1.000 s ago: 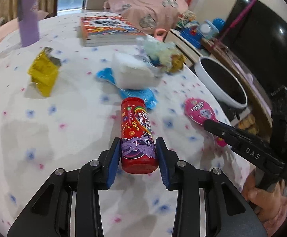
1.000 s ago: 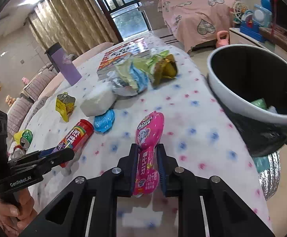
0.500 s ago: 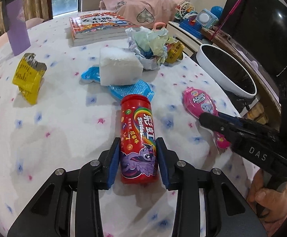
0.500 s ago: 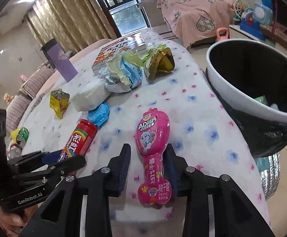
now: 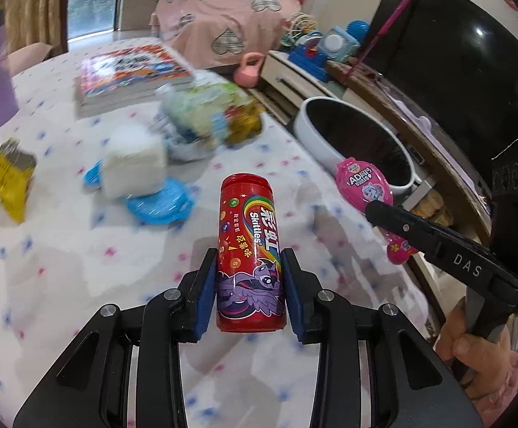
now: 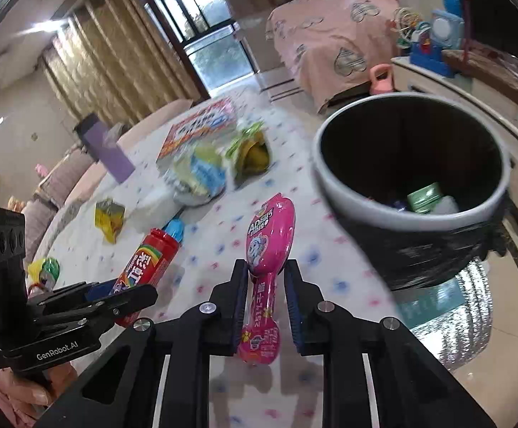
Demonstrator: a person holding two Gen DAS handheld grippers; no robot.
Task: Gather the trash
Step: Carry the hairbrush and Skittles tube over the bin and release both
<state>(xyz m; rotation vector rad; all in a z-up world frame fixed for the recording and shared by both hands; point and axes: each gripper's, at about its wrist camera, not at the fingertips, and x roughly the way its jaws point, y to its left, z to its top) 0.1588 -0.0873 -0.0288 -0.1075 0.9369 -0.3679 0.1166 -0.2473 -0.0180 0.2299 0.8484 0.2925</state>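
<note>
Both grippers carried trash toward the bin (image 6: 334,182), which stood just past the table (image 5: 62,267) edge. The left gripper (image 5: 247,287) was clenched on the lower half of the red can (image 5: 248,249), lifted clear of the cloth, its pads pressed against both sides. The right gripper (image 6: 266,301) held the pink packet (image 6: 264,267) by its narrow neck; the left pad touched it, while a gap showed at the right pad, so the hold looked light. Judged from this, the packet, nearer the bin, should go first: bring it well over the dark opening before letting go, since a loose hold could let it slip early onto the floor. The can should wait beside the rim so the tools do not collide.

The can read "Skittles" with Chinese characters and a cartoon pony. The packet read "AD", followed by Chinese text. The left tool bore "GenRobot.AI"; the right bore "DAS".
</note>
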